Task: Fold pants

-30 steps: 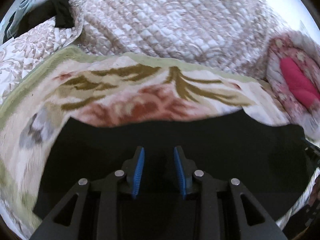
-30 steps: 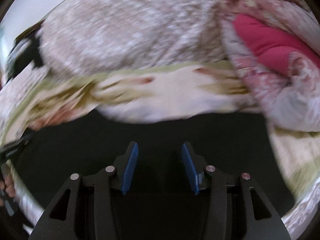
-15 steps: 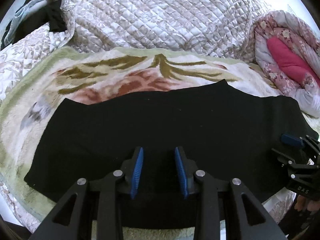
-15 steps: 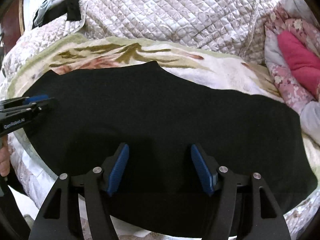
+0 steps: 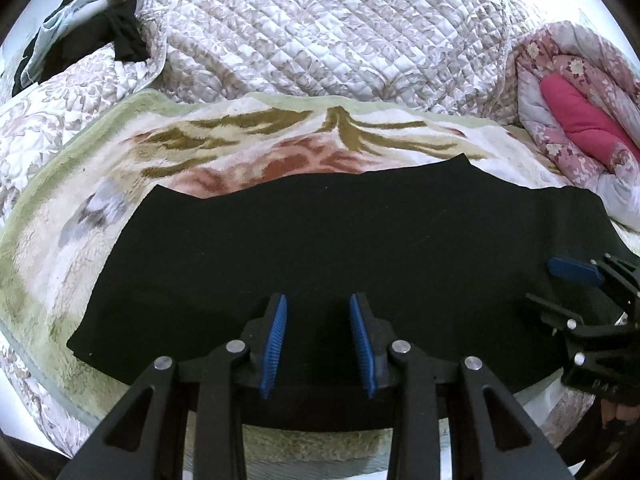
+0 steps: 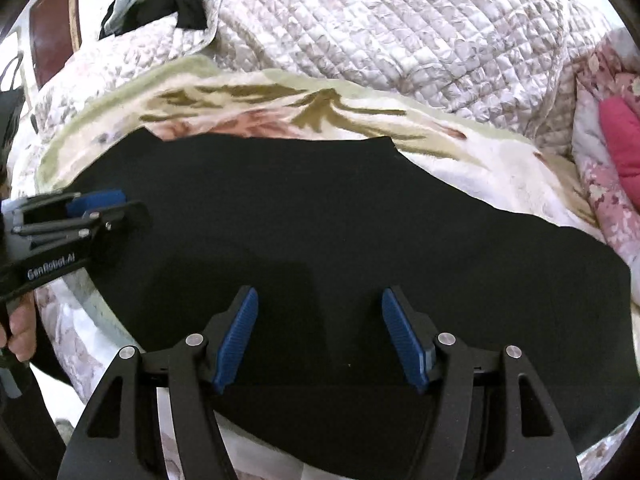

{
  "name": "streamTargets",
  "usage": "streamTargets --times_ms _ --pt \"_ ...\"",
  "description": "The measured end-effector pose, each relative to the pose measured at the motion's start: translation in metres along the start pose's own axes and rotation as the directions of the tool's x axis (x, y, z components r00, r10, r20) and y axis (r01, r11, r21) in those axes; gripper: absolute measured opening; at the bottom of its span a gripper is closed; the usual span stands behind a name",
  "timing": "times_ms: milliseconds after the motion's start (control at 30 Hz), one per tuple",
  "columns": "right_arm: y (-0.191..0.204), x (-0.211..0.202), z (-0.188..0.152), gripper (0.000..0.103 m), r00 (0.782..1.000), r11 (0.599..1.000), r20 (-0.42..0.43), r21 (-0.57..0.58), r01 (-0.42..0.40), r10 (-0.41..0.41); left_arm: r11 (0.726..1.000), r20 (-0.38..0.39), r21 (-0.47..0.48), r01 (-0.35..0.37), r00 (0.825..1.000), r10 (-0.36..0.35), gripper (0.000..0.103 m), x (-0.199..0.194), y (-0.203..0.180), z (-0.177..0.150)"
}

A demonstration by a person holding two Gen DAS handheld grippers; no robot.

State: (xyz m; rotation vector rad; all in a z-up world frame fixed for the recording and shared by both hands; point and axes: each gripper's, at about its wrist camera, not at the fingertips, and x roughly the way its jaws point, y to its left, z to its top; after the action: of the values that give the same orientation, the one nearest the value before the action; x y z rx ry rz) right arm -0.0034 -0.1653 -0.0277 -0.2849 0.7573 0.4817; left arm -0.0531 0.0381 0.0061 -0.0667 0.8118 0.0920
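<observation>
Both our grippers hover with jaws apart, gripping nothing: left gripper, right gripper. Beneath them the black pants lie flat and smooth on the floral blanket, long axis running left to right.

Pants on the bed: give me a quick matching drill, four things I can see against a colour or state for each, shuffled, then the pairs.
Things:
1. pants
2. left gripper
3. quilt
4. pink pillow

States:
A. white, diamond-stitched, bunched at the far side
B. open, nothing between its pads
C. black, spread flat on the patterned blanket
D. wrapped in floral bedding at the right

Pairs: 1-C, 2-B, 3-A, 4-D
</observation>
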Motion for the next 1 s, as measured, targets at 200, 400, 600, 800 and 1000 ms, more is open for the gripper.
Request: streamTargets --times_ms 200,400,600,800,1000 --pt "-0.006 -0.009 0.002 0.065 0.998 0.999 0.062 0.032 -0.007 0.005 0.999 0.003 -0.042 -0.024 1.000 0.024 0.036 -0.002 0.010 0.002" --pt "-0.007 0.002 0.001 0.065 1.000 0.999 0.014 0.034 -0.010 0.010 0.998 0.003 -0.037 -0.041 0.999 0.041 0.040 0.002 0.006 0.003" --pt "-0.014 -0.003 0.000 0.065 0.999 0.998 0.033 0.065 -0.006 0.004 0.998 0.010 -0.043 -0.047 0.999 0.047 0.040 0.001 0.009 0.003" --pt "-0.015 -0.004 -0.002 0.065 1.000 0.998 0.028 0.061 0.010 -0.012 0.992 0.020 -0.097 -0.075 0.997 0.078 0.040 -0.005 0.024 0.000" --pt "-0.017 -0.007 -0.002 0.065 0.999 0.998 0.037 0.070 0.004 -0.007 0.976 0.003 -0.208 -0.066 0.998 0.069 0.040 -0.019 0.050 -0.018"
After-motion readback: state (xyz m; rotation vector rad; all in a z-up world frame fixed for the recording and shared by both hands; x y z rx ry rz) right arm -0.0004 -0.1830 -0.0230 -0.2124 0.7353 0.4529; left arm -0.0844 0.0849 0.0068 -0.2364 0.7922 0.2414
